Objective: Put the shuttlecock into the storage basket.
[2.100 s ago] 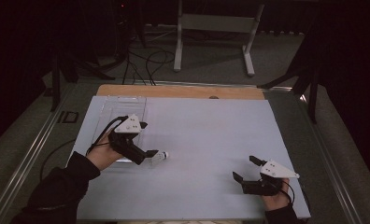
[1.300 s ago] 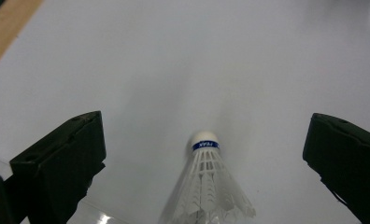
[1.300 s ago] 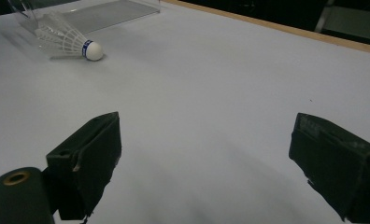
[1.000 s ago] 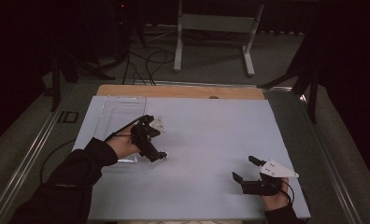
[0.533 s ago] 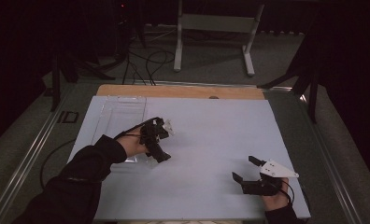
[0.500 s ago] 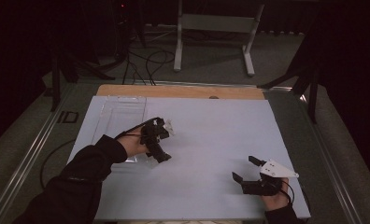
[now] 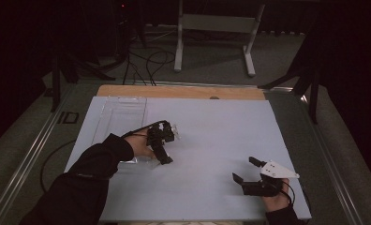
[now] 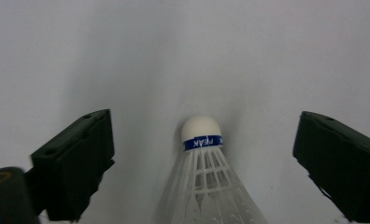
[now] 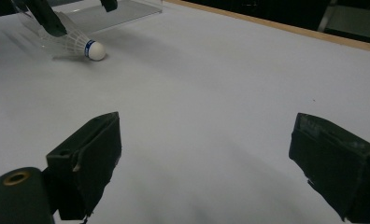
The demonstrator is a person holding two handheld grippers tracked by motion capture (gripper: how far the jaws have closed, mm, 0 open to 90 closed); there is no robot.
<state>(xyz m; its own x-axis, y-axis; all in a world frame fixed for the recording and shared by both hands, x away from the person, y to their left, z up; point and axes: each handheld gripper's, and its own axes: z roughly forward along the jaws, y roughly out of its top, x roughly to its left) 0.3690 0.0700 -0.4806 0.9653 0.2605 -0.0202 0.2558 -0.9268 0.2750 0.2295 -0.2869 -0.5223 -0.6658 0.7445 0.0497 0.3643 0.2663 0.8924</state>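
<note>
Shuttlecock (image 8: 204,177) lying cork-forward on desk (image 7: 221,136), centred between wide-spread jaws of left hand-held gripper (image 7: 162,140), probably lined up for a grasp. Right hand-held gripper (image 7: 249,171) parked well apart, wide and empty, likely idle.

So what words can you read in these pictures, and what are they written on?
"PEAK": white letters on the blue band round the cork of the shuttlecock, between the open left gripper jaws.
In the right gripper view the same band is too small to read.
</note>
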